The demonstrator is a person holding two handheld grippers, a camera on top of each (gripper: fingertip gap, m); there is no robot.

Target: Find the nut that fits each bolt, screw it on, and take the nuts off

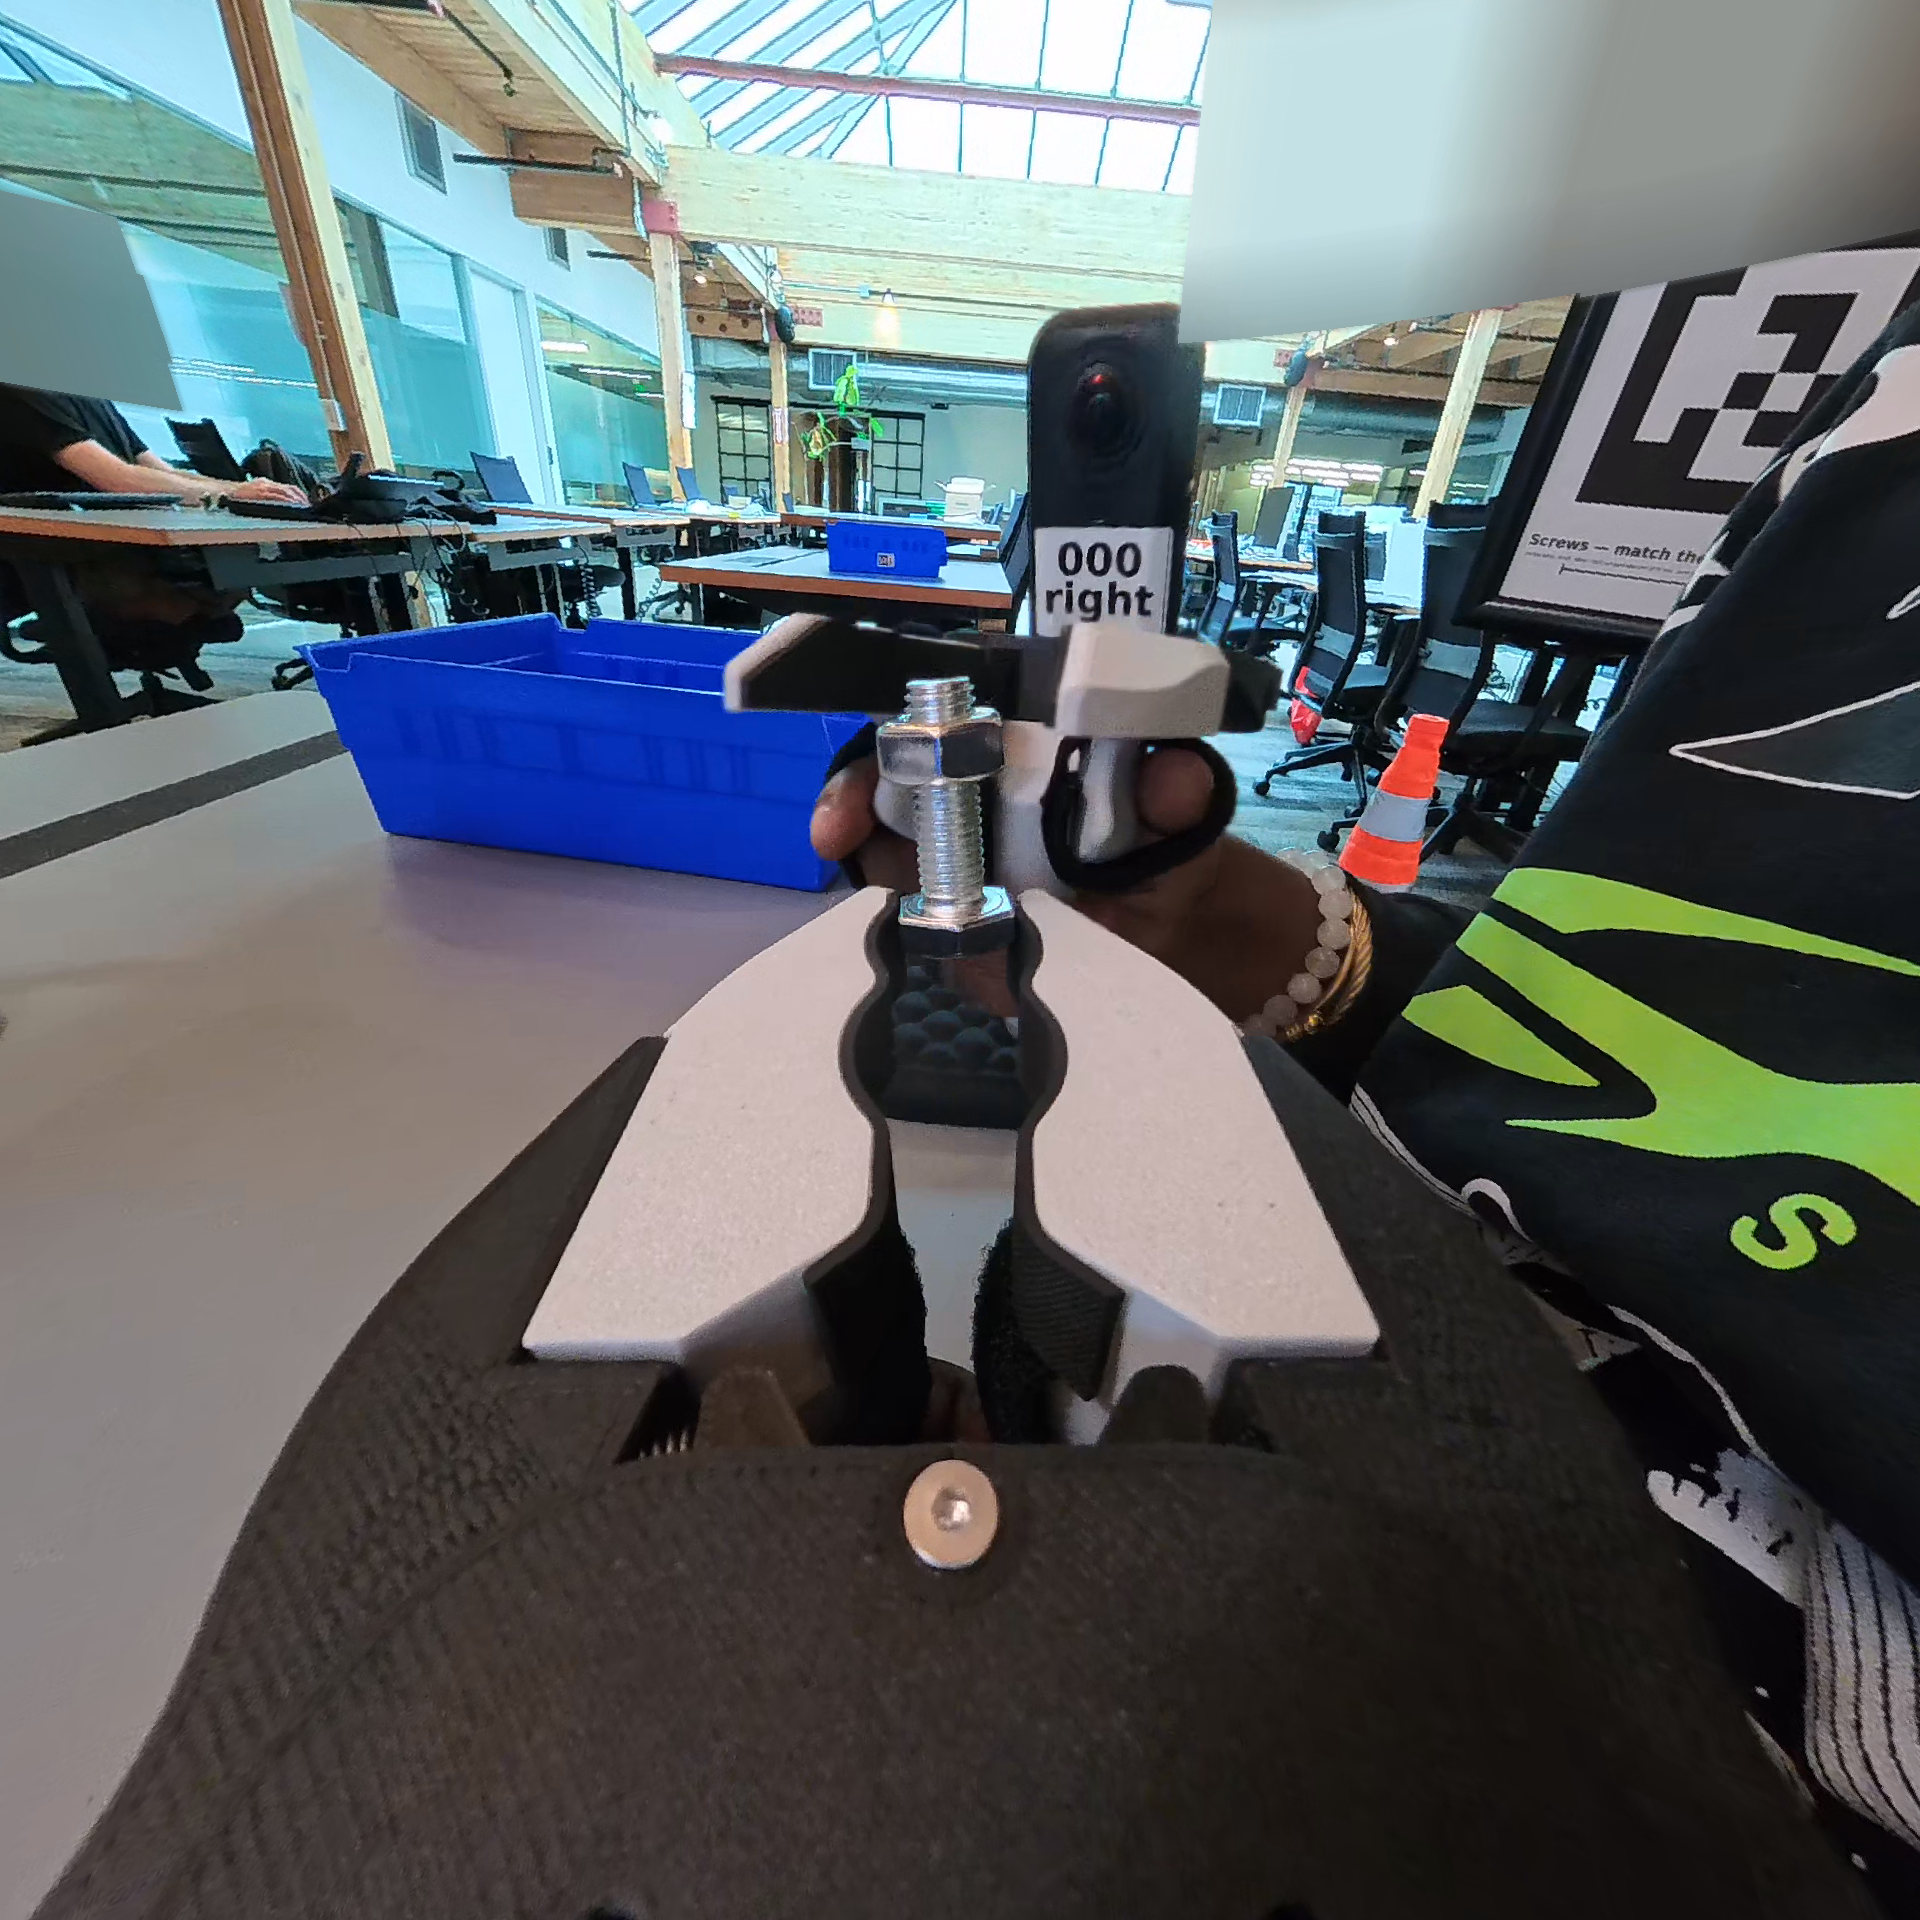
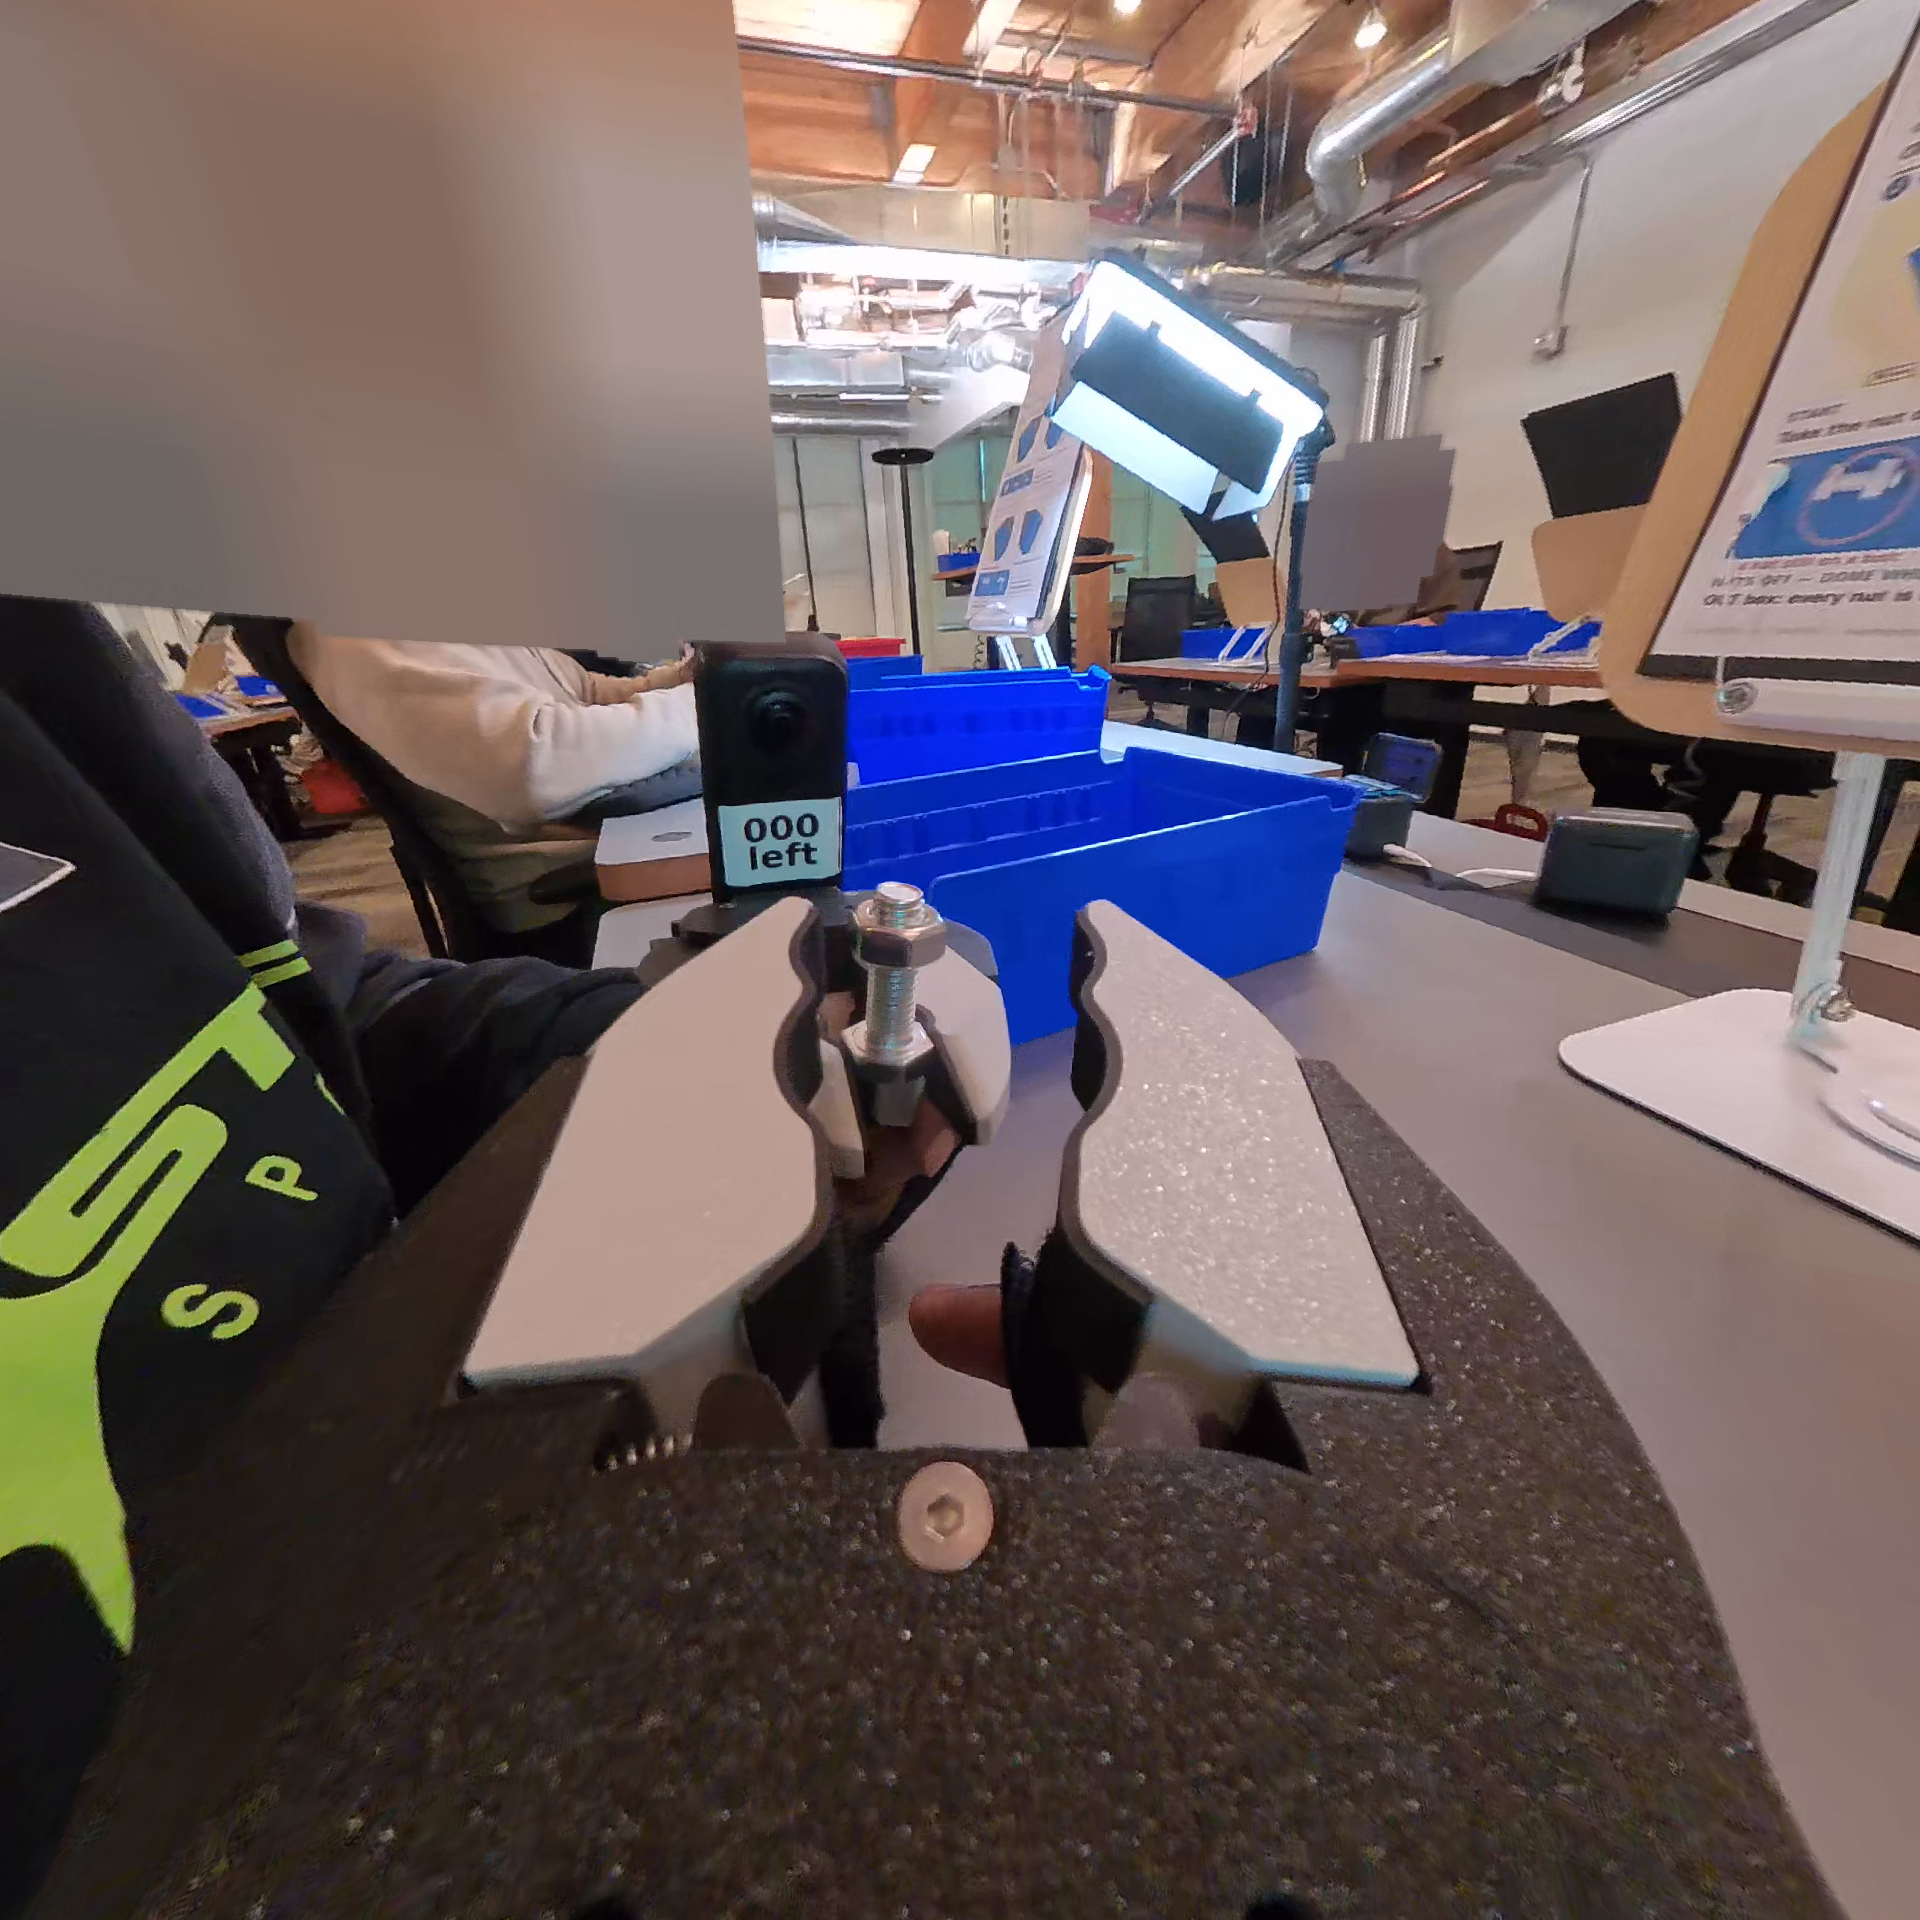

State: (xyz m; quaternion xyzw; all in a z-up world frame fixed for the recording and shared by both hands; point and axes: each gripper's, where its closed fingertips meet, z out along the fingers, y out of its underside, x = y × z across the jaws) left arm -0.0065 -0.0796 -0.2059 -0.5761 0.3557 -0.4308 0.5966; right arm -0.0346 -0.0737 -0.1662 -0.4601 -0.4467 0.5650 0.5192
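Bolt (image 1: 948, 831): upright, long axis vertical, head clamped in my left gripper (image 1: 951, 920) jaws, above counter (image 1: 260, 1039). Nut (image 1: 938, 750) near threaded top. My right gripper (image 2: 940, 1013): jaws apart, bolt just beyond tips, left of centre. Blue bin (image 1: 582, 748) far.

Your left gripper's (image 1: 951, 914) fingertips are covering the lower part of the bolt's (image 1: 943, 821) head, so you are seeing only its top edge. The far blue bin's (image 2: 977, 717) contents are sitting too low behind its walls to make out. The instruction stand (image 2: 1766, 582) is running off the right wrist view's right edge, its page blurring. The marker board (image 1: 1714, 416) is being cut by your sleeve (image 1: 1662, 935) in the left wrist view. Large grey mosaic patches are masking both upper corners.
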